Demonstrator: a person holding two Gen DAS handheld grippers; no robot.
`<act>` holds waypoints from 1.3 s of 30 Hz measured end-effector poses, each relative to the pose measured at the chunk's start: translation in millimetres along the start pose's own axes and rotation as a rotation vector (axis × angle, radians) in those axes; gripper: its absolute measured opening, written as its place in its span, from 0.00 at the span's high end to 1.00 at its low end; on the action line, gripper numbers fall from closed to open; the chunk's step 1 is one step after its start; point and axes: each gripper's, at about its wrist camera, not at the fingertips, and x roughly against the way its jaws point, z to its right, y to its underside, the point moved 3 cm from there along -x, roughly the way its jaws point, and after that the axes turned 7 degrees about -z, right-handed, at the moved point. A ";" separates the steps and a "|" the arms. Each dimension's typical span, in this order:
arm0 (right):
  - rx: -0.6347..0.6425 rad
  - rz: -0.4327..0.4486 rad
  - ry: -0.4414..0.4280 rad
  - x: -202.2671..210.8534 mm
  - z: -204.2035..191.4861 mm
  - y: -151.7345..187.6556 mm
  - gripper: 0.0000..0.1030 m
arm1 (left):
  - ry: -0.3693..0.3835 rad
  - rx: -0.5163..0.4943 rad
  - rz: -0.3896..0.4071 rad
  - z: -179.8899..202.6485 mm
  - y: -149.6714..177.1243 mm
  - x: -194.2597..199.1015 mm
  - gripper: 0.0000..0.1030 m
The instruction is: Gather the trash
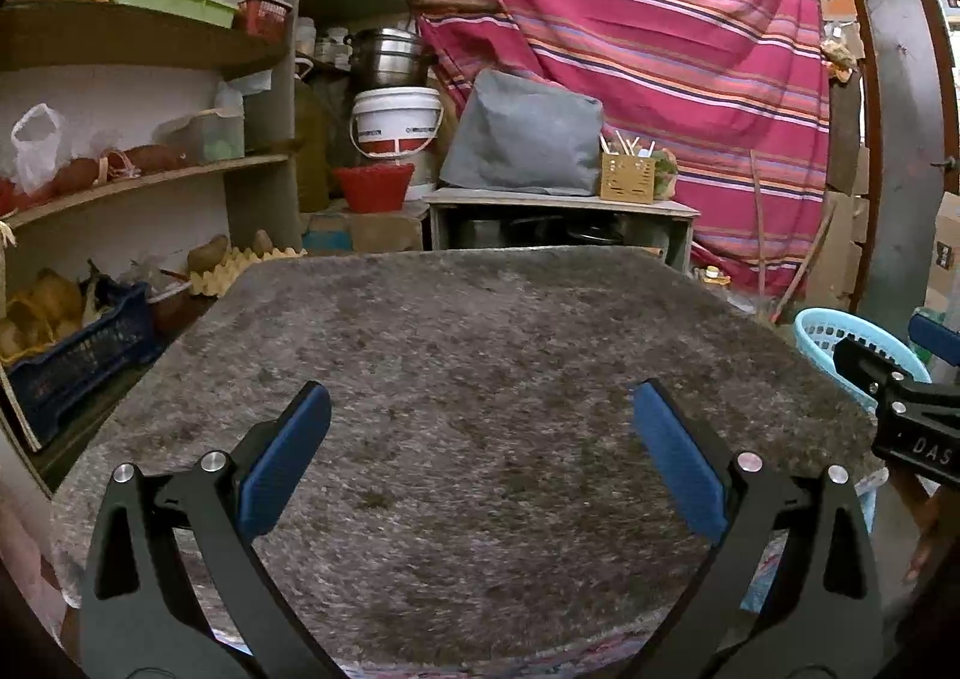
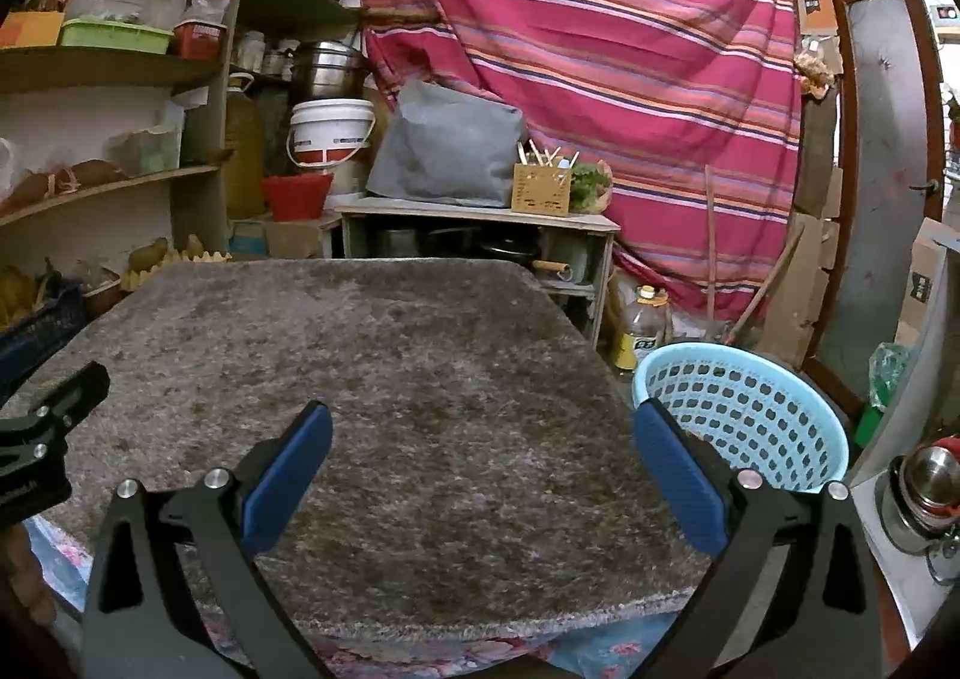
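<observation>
A shaggy grey-brown mat covers the table in front of both grippers; I see no loose trash on it. My left gripper hovers open over the near part of the mat, nothing between its blue pads. My right gripper is also open and empty over the mat's right half. A light blue perforated basket stands on the floor just right of the table, by the right finger; its rim shows at the right edge of the left wrist view. Each gripper's black body appears in the other's view.
Cluttered shelves with a dark blue crate line the left side. Behind the table stand a low cabinet, a white bucket and a striped red cloth. A yellow-labelled bottle and steel pots are at the right.
</observation>
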 end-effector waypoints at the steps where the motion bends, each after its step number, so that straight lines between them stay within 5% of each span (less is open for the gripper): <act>1: 0.000 0.003 0.002 0.7 -0.7 -0.3 0.04 | 0.000 0.000 0.001 1.0 -0.3 -0.7 0.05; 39: -0.002 -0.005 0.013 -2.8 -3.3 -2.1 0.04 | -0.045 -0.037 0.023 10.3 -2.1 -9.5 0.05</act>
